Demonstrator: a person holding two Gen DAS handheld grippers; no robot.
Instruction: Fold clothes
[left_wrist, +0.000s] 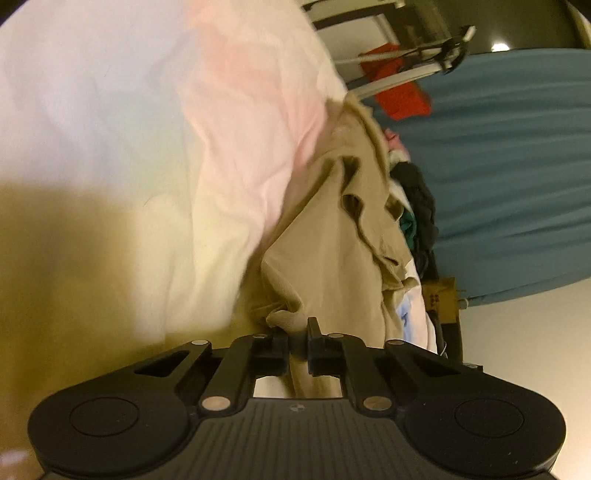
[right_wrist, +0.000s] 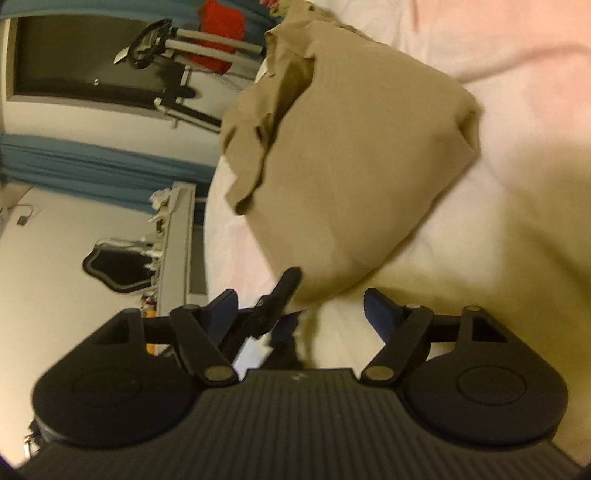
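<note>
The left gripper (left_wrist: 297, 332) is clenched on a corner of the crumpled tan cotton garment (right_wrist: 354, 177), whose bulk lies straight ahead of the released right gripper (right_wrist: 303, 302) (the nearer one to the free edge, I judge).

**Two rolled wrist views, close over the bed**

Both fisheyes look along their fingers, rolled sideways, close above the pale pink bedsheet (left_wrist: 110, 110). Both share the crumpled beige cotton garment (left_wrist: 332, 240) (right_wrist: 351, 166) and teal pleated curtain (left_wrist: 517, 166) (right_wrist: 92, 162).

Likely home bedroom: pale bed sheet (right_wrist: 517, 129), teal curtains (left_wrist: 517, 166), shaped wall mirror (right_wrist: 114, 266), cluttered shelf (right_wrist: 177, 236).
</note>
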